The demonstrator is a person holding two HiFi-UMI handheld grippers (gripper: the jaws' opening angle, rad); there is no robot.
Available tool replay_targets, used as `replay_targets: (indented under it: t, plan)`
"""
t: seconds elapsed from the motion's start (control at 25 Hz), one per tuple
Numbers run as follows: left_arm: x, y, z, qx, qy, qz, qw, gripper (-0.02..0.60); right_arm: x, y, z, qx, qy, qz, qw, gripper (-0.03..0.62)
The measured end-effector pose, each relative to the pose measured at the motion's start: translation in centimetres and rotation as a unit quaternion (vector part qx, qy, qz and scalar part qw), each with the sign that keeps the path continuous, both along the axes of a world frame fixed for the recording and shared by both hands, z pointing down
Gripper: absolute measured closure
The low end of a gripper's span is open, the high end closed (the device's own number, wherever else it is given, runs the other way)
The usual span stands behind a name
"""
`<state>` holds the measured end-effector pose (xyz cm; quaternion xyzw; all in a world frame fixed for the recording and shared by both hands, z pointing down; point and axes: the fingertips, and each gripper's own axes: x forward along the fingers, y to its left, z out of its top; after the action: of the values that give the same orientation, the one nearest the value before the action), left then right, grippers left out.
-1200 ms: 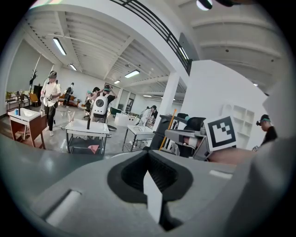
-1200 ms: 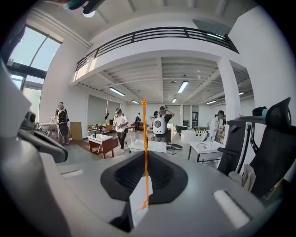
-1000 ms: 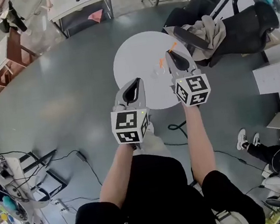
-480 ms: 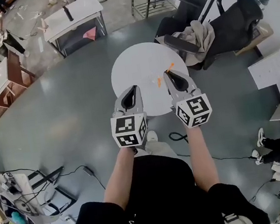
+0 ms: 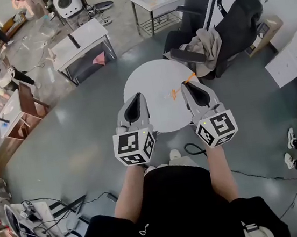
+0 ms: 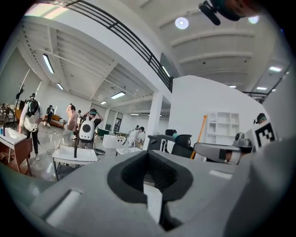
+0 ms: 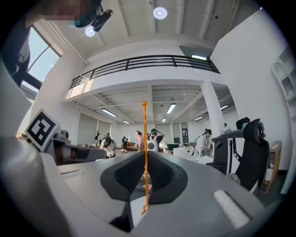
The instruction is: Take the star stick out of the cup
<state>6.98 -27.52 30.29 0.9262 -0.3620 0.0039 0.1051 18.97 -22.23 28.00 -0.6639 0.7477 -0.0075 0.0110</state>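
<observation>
A grey floor [image 5: 74, 130] fills most of the head view. At the centre of the frame stands a round white worktop [image 5: 149, 82]. A black chair [image 5: 234, 28] with a beige cloth [image 5: 204, 45] draped on it sits just beyond the worktop's rim, at the upper right.

The person's bare arms reach up from the bottom of the frame, each holding a grey tool with a marker cube. The left tongs [image 5: 135, 96] hang over the worktop's lower left part. In the left gripper view, the left tongs [image 6: 149, 155] are closed, the two halves meeting with nothing between them.

The right tongs [image 5: 186, 85] hang over the worktop's right part, level with the left ones and well apart from them. They are closed on the thin orange stick [image 5: 188, 76], which juts out past their tips toward the worktop's upper right edge. In the right gripper view, the stick [image 7: 145, 134] runs straight up the middle of the frame, pinched between the two halves of the right tongs [image 7: 144, 157], its top end high above them and its lower end down in the hollow between the pads.
</observation>
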Motion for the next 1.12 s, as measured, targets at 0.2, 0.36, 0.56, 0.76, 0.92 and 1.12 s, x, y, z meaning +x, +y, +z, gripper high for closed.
replay_targets:
  t: [0.2, 0.36, 0.56, 0.76, 0.92, 1.12]
  plan:
    - [1.1, 0.5, -1.6, 0.033, -0.005, 0.006, 0.9994, 0.578, 1.0, 0.4, 0.0, 0.001, -0.011, 0.007, 1.0, 0.571]
    - [1.2, 1.0, -1.5, 0.043, -0.012, 0.012, 0.999, 0.578, 0.7, 0.7, 0.8, -0.007, -0.013, 0.003, 1.0, 0.571]
    - [1.0, 1.1, -1.0, 0.038, -0.014, 0.006, 0.9991, 0.578, 0.0, 0.7, 1.4, -0.015, -0.009, -0.012, 1.0, 0.571]
    - [0.6, 1.3, -0.7, 0.034, -0.017, 0.003, 0.9993, 0.578, -0.3, 0.7, 1.5, -0.021, -0.008, -0.013, 1.0, 0.571]
    - [0.4, 1.1, -0.7, 0.034, -0.014, 0.002, 0.9993, 0.578, -0.4, 0.4, 1.7, -0.022, -0.013, -0.015, 1.0, 0.571]
    - [0.7, 1.1, -0.7, 0.037, -0.009, 0.005, 0.9993, 0.578, -0.1, 0.5, 2.0, -0.024, -0.015, -0.014, 1.0, 0.571]
